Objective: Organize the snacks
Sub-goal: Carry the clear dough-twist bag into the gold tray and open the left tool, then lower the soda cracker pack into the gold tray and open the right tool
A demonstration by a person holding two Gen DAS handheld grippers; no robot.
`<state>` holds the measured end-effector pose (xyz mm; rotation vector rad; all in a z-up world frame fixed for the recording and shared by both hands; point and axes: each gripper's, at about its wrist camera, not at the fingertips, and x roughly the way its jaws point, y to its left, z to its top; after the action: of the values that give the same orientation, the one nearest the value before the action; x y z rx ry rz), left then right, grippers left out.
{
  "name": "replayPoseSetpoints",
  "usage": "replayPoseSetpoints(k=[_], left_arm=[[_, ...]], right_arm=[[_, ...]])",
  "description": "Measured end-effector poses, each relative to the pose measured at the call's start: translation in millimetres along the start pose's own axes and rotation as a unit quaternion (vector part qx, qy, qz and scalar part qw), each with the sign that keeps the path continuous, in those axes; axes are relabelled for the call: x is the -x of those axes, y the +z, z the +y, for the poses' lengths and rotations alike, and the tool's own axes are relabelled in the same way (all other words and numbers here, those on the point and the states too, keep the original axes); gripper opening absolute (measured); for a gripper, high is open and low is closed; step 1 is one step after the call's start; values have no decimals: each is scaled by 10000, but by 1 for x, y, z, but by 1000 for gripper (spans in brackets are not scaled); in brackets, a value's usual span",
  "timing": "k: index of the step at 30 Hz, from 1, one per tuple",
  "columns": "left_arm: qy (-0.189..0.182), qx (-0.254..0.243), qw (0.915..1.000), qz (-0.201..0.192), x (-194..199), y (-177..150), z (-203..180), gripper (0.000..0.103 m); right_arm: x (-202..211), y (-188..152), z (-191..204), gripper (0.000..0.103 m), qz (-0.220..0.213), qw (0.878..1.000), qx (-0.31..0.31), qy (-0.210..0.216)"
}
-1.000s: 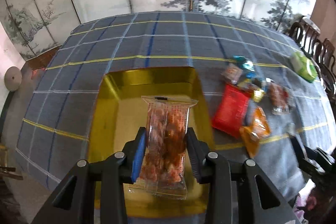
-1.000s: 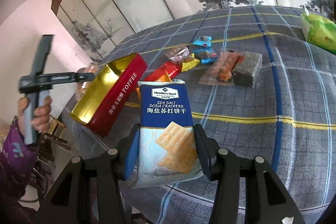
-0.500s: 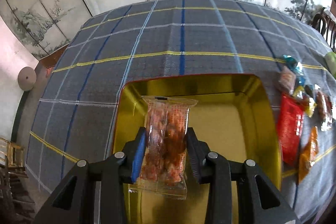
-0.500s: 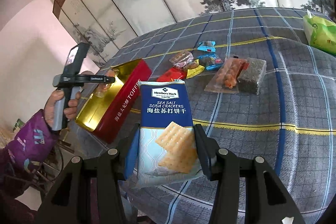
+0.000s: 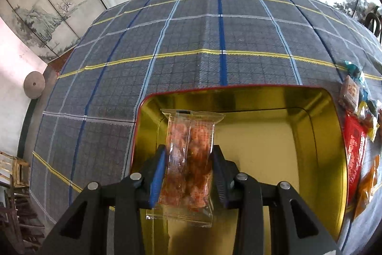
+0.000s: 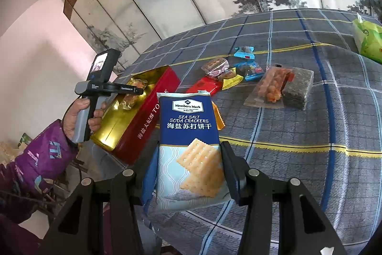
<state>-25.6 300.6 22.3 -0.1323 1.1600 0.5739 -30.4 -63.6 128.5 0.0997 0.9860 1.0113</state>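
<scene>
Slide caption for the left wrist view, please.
Left hand-held gripper holding a clear snack pack over the open tin.

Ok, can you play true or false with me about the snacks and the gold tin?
1. The left gripper is shut on a clear snack packet. True.
2. The tin already has lots of snacks lying in it. False: its gold floor looks bare; the packet is held over it.
3. The right gripper holds a cracker pack. True.
4. The cracker pack is green. False: it is blue and white; the green bag sits far off on the cloth.
5. More snacks lie on the tablecloth beside the tin. True.
6. The tin is blue outside. False: its outside is red.
</scene>
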Motion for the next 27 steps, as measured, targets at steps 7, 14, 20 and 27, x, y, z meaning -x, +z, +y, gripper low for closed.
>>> replayPoseSetpoints(k=[7, 14, 20, 27], left_arm=[[24, -1, 10000, 73, -9, 1, 2, 40], [-191, 99, 9997, -98, -1, 2, 8, 44], [-408, 102, 9979, -487, 31, -12, 11, 69], [-171, 168, 9934, -1123, 82, -34, 13, 73]], right_arm=[[0, -1, 4, 47, 14, 10000, 19, 23], [0, 2, 11, 47, 19, 9999, 26, 110], [-4, 21, 30, 47, -55, 9993, 274, 264], [-35, 55, 63, 47, 28, 9962, 356, 798]])
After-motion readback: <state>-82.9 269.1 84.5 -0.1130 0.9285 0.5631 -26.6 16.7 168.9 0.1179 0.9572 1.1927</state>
